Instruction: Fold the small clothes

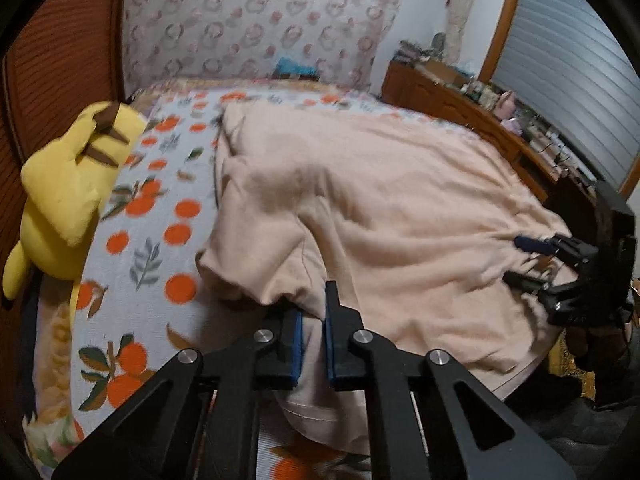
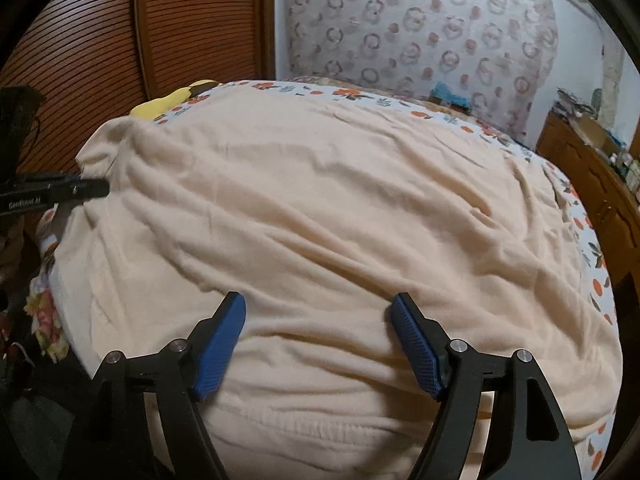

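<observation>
Peach shirt (image 2: 320, 200) is spread flat on the bed (image 1: 160, 200), hem toward the right tongs (image 2: 318, 344), which hang wide apart above it. Left tongs (image 1: 313, 344) are clenched on the sleeve edge (nearer side), so a fold would go rightward across the body.

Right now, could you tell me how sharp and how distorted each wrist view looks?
Left wrist view: motion blur smears the yellow plush toy and the orange-print sheet; the left gripper, shut on the peach garment, stays crisp. Right wrist view: sharper overall, with soft indoor light and no glare; fisheye bulges the garment, and the right gripper is clear.
</observation>
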{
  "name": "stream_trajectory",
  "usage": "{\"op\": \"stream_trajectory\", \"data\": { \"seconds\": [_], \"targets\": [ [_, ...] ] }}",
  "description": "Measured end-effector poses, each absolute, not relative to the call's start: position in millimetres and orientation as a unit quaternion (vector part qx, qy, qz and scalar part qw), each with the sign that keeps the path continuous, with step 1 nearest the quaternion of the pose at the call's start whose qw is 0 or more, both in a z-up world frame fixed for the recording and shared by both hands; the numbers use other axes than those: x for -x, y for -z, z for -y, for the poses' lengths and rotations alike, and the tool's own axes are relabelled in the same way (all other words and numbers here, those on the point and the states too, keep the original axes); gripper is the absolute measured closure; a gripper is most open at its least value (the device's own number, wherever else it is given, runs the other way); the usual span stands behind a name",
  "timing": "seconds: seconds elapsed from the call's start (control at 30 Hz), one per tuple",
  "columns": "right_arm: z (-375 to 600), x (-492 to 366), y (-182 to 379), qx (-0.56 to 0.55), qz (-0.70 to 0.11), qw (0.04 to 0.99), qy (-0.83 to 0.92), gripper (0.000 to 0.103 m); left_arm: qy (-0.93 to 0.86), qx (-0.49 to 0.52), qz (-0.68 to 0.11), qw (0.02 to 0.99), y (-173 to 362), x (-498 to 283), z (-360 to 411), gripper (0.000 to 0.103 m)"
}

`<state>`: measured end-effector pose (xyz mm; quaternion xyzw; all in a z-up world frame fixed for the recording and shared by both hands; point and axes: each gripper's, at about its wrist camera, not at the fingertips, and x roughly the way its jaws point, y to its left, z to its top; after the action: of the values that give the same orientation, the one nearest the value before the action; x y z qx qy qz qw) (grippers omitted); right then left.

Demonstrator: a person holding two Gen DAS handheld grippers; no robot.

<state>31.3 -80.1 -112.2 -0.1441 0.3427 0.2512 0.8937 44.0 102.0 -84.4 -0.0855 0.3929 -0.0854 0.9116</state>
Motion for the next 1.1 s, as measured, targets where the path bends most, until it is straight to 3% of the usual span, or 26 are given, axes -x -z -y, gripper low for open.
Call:
{"op": "stream_trajectory", "data": {
  "seconds": [0.5, 0.9, 0.97, 1.03, 1.1],
  "targets": [
    [224, 3, 66, 0.055, -0.300, 0.935, -0.180, 0.026, 0.229, 0.073, -0.296, 0.924, -3, -87, 1, 0.094],
    [306, 21, 55, 0.005, -0.285, 0.951, -0.123, 0.026, 0.350, 0.003, -0.311, 0.884, -29, -102, 131, 0.094],
    [304, 23, 55, 0.003, -0.286, 0.950, -0.125, 0.026, 0.341, -0.017, -0.327, 0.881, -20, -105, 143, 0.088],
    [301, 23, 56, 0.004, -0.287, 0.950, -0.126, 0.026, 0.343, -0.029, -0.341, 0.875, -9, -105, 144, 0.065],
    [294, 19, 55, 0.005, -0.288, 0.949, -0.127, 0.026, 0.335, -0.027, -0.340, 0.878, -6, -103, 137, 0.053]
  ]
}}
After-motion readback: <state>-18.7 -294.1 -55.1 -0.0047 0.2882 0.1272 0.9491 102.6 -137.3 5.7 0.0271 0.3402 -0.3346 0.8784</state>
